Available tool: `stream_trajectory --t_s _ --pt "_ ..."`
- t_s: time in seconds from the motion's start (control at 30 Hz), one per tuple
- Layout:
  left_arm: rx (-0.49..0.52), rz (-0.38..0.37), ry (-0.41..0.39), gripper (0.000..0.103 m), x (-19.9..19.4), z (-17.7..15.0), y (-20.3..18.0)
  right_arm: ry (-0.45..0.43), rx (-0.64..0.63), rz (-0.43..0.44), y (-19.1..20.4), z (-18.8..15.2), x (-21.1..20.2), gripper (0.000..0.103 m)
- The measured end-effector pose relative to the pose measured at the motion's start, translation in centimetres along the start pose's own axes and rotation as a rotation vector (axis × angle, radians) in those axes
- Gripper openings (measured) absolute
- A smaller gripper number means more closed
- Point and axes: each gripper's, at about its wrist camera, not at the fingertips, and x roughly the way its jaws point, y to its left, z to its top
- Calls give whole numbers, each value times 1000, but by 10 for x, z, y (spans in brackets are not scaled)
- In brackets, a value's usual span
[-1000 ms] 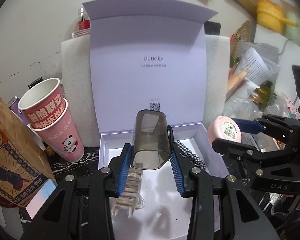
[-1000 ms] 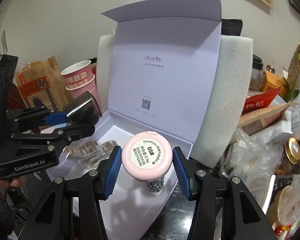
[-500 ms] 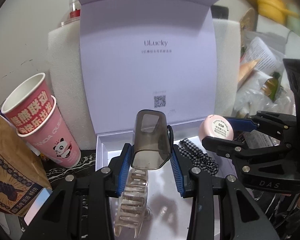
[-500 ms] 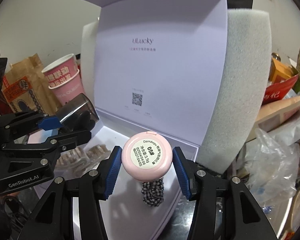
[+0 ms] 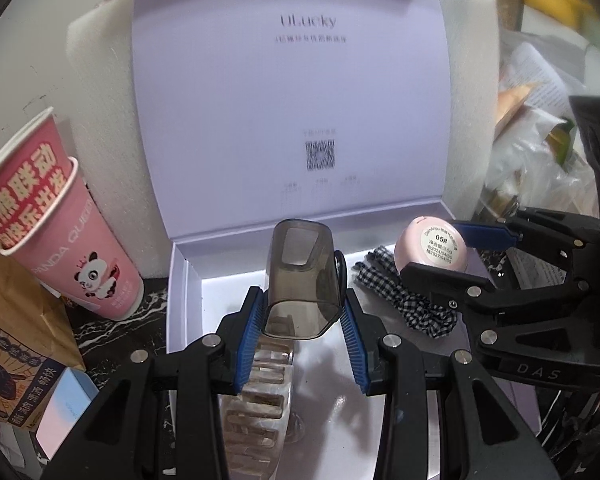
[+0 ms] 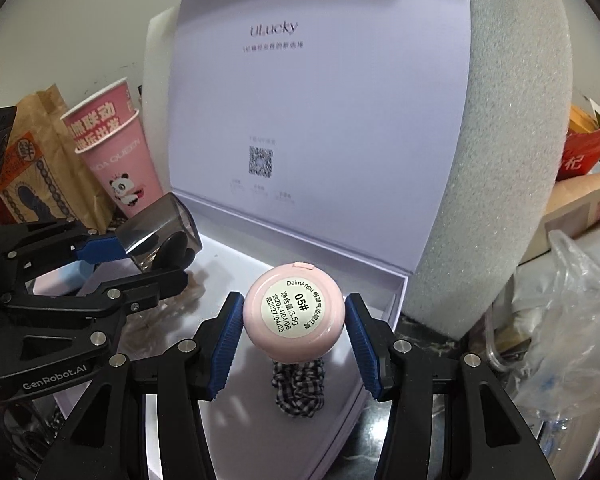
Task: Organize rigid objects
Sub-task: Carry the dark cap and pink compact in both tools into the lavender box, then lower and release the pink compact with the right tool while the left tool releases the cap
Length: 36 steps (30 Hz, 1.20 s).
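My left gripper point(image 5: 302, 312) is shut on a smoky transparent cap point(image 5: 302, 280) and holds it above the open lilac box point(image 5: 184, 280). My right gripper point(image 6: 294, 320) is shut on a round pink compact point(image 6: 294, 316) with a white label and holds it over the box's right side. In the box lie a clear hair claw clip point(image 5: 256, 400) under the left gripper and a black-and-white checked scrunchie point(image 5: 404, 296) below the compact. The box lid point(image 5: 288, 92) stands upright behind. The left gripper shows in the right wrist view point(image 6: 156, 248), the right one in the left wrist view point(image 5: 432, 256).
Two stacked pink paper cups point(image 5: 60, 224) and a brown paper bag point(image 5: 12, 320) stand left of the box. White foam point(image 6: 500, 160) stands behind the lid. Plastic bags and packets point(image 6: 572, 320) crowd the right side. A small light blue box point(image 5: 64, 408) lies at front left.
Both grippers have moved forward and closer to the box, each still holding its object. The lid and box now fill more of both views.
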Motion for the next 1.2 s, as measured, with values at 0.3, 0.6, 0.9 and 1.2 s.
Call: stream_trajectory --t_s 0.3,0.6,0.9,1.2 --pt "12 21 63 38 25 -1 -5 51 -4 -5 8 -3 21 51" --pt "29 48 85 39 42 0 -11 71 -21 -28 17 -3 36 51" --pt "54 73 89 38 47 7 -28 68 -12 -41 19 -1 43 51" --pt "44 74 95 38 46 5 -36 73 3 -35 14 -3 34 52"
